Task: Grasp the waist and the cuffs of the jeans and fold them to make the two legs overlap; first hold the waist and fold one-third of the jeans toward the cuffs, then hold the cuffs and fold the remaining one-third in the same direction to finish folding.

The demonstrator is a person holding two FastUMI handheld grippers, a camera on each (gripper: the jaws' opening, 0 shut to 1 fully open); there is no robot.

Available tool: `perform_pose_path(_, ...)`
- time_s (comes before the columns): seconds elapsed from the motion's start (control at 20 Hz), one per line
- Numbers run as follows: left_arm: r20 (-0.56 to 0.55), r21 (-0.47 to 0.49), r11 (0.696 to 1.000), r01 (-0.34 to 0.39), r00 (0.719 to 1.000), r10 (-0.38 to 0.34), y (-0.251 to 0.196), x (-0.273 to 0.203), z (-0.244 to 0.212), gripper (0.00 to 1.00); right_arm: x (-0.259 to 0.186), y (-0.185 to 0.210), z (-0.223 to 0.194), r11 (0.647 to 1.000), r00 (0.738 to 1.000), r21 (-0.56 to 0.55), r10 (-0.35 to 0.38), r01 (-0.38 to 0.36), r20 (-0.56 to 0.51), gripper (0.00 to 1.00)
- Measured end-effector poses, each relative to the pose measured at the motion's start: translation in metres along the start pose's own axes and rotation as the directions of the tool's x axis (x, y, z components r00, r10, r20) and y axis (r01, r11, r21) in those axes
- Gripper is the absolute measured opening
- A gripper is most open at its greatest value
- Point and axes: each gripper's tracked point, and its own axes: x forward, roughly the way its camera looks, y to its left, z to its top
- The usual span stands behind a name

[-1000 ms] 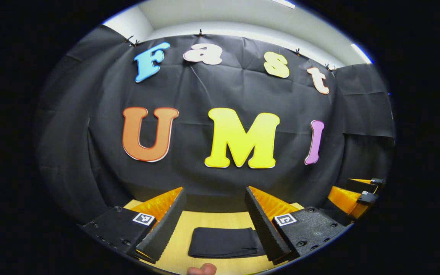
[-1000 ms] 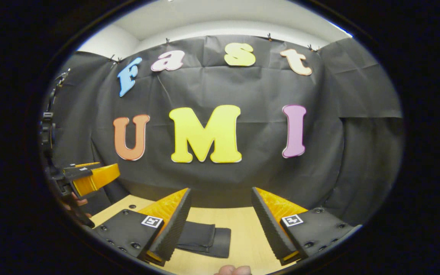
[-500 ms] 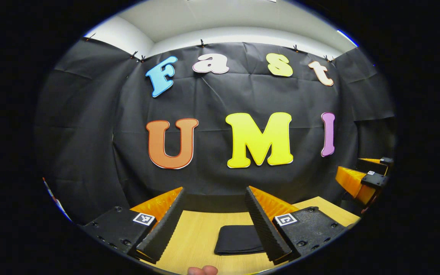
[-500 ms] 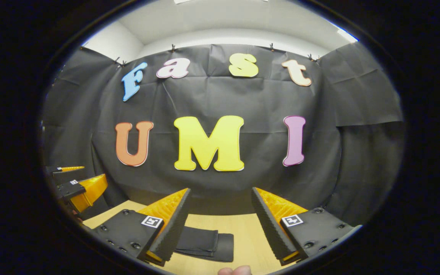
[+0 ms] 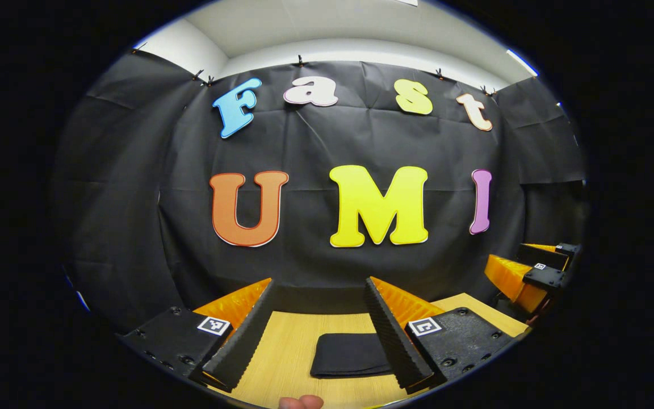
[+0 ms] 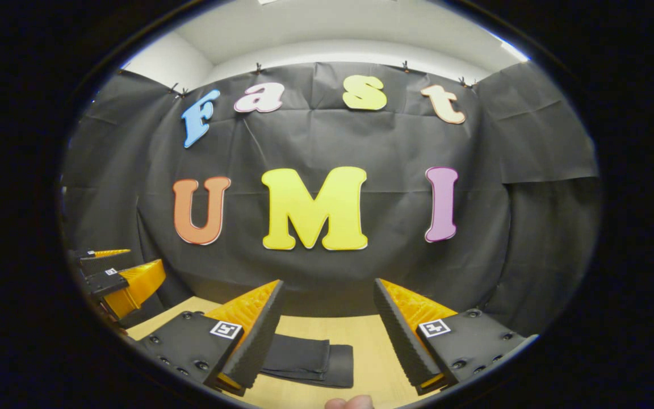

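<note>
Folded jeans (image 5: 349,355) lie below open left hand-held gripper (image 5: 318,289)

Counter (image 5: 287,352): light wood-grain top, running back to the black cloth wall (image 5: 327,267) at its far edge.

One item lies directly on it: the jeans (image 5: 347,355), dark, folded into a compact flat rectangle. In the left gripper view they sit toward the right of the visible counter strip, with bare wood to their left and in front. In the right gripper view the jeans (image 6: 315,360) lie left of centre on the counter (image 6: 369,352); stacked layers show at their right end, the lowest layer reaching farthest right.
</note>
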Motion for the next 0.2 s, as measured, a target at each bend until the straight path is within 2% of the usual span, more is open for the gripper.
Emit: perform_pose_path(0.2, -0.007, -0.001, 1.0, 0.008, 1.0, -0.008, -0.0003, 0.0011, -0.0023, 0.98, 0.0009, 0.0022, -0.0021, 1.0, 1.0, 0.001, 0.003, -0.003, -0.007, 0.97)
